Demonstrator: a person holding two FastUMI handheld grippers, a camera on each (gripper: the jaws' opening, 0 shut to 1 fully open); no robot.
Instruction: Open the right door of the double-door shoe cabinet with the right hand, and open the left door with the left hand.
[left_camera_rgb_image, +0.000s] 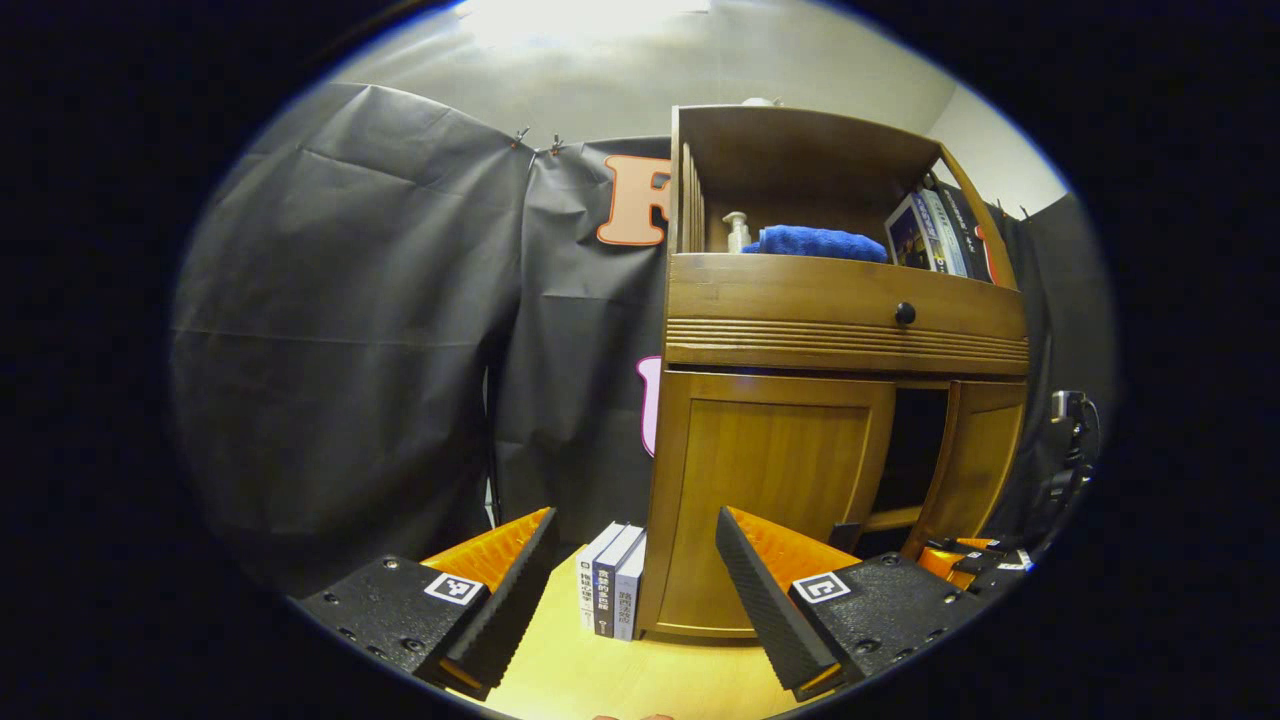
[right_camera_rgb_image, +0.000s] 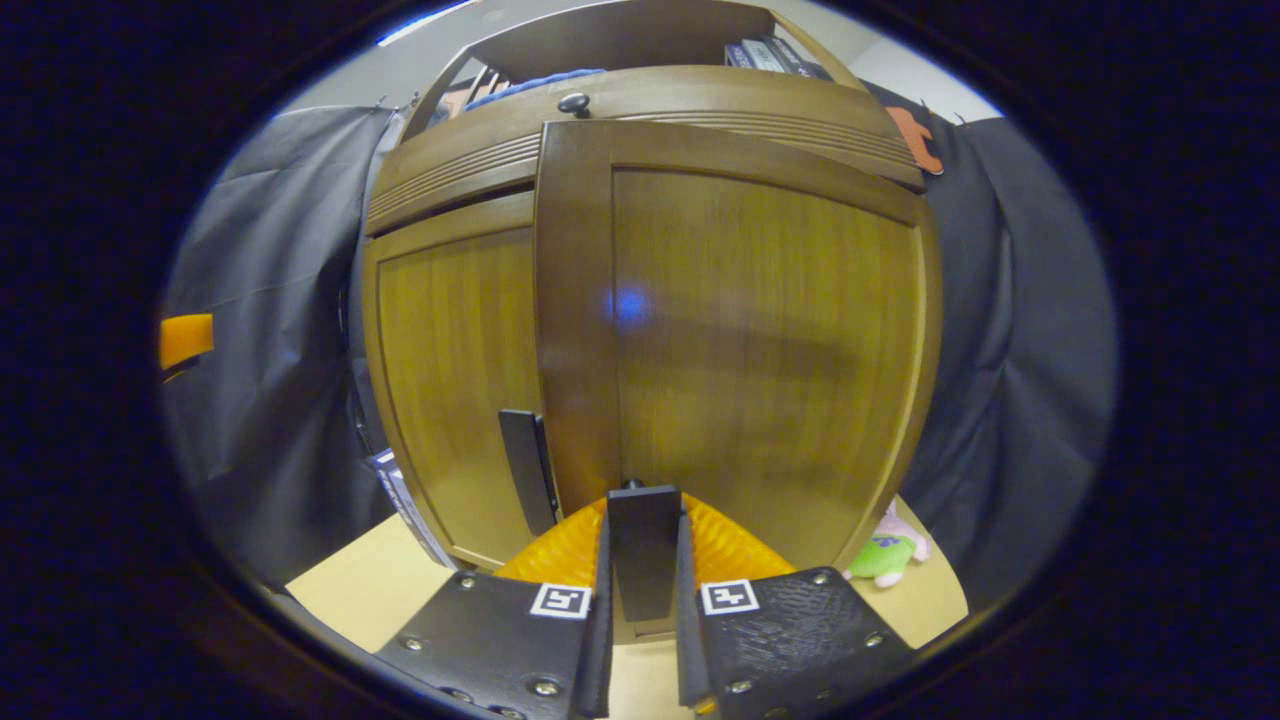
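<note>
The wooden shoe cabinet (left_camera_rgb_image: 840, 330) stands on a pale table. In the left gripper view its left door (left_camera_rgb_image: 770, 480) is closed, and its right door (left_camera_rgb_image: 980, 460) is swung partly out, leaving a dark gap between them. My left gripper (left_camera_rgb_image: 635, 590) is open, a short way in front of the left door and touching nothing. In the right gripper view my right gripper (right_camera_rgb_image: 643, 600) is shut on the right door's flat dark handle (right_camera_rgb_image: 643, 545), with the right door (right_camera_rgb_image: 750, 340) close ahead. The left door's handle (right_camera_rgb_image: 525, 470) is free.
Three books (left_camera_rgb_image: 610, 590) stand on the table against the cabinet's left side. A green plush toy (right_camera_rgb_image: 885, 555) lies by its right corner. Above the doors are a drawer with a dark knob (left_camera_rgb_image: 905, 313) and a shelf holding a blue towel (left_camera_rgb_image: 820, 243), a bottle and books.
</note>
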